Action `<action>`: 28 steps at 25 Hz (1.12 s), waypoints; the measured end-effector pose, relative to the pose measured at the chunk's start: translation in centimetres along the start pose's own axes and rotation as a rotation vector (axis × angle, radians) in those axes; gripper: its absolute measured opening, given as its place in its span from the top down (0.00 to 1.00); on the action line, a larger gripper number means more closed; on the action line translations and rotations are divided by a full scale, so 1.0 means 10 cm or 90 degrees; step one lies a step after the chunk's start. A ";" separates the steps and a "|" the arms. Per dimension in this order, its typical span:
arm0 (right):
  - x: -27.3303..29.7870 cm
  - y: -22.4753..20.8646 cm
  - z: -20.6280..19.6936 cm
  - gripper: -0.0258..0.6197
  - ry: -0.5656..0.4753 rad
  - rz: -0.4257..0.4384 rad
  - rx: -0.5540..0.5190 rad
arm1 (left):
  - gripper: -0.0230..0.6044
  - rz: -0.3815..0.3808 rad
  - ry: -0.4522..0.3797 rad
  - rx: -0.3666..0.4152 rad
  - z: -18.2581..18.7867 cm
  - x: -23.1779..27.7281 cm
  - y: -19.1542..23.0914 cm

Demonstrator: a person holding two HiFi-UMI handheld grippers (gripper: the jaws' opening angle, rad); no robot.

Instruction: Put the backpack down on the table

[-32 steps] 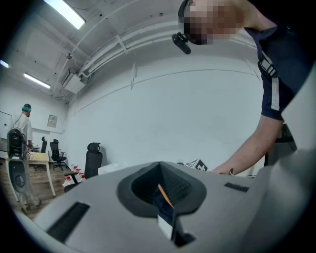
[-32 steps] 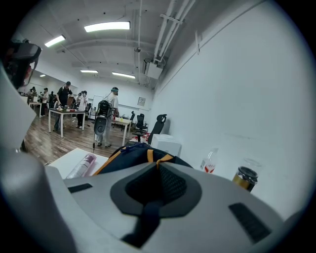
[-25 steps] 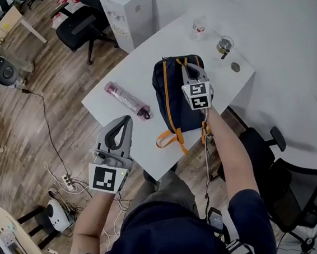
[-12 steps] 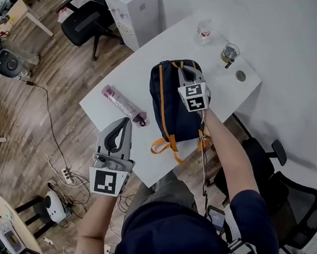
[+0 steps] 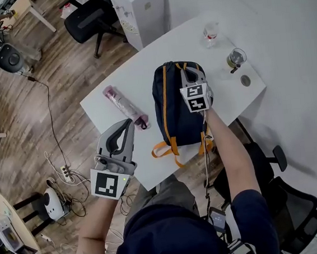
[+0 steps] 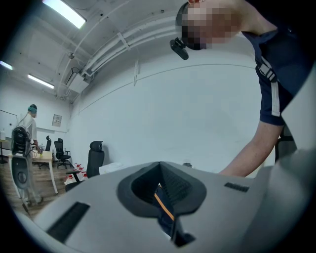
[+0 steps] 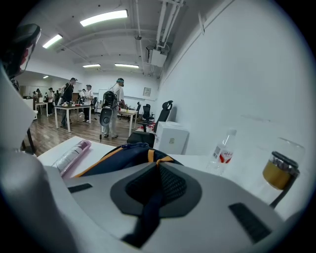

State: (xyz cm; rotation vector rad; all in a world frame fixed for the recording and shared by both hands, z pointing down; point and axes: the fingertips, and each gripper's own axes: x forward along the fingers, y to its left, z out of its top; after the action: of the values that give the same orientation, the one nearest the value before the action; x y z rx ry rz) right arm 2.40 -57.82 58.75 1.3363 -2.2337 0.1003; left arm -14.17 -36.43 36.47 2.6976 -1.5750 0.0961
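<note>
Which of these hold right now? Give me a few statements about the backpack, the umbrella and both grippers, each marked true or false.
1. The right gripper is shut on a dark strap at the top of the backpack. True.
2. In the head view, the pink umbrella lies to the right of the backpack. False: it lies to its left.
3. The left gripper grips the umbrella. False: its jaws are together with nothing between them.
4. A water bottle and a lidded glass jar stand on the table beyond the backpack. True.
5. The table is dark wood. False: it is white; the floor is wood.
</note>
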 end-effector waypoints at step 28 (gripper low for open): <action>0.49 -0.04 -0.50 0.95 0.077 0.005 -0.012 | 0.96 -0.004 0.027 -0.013 -0.22 0.19 0.17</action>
State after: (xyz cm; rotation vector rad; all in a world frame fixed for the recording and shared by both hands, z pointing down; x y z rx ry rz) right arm 2.92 -60.29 65.29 1.2778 -2.1337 0.1569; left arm -14.81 -38.82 38.77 2.6664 -1.5482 0.1352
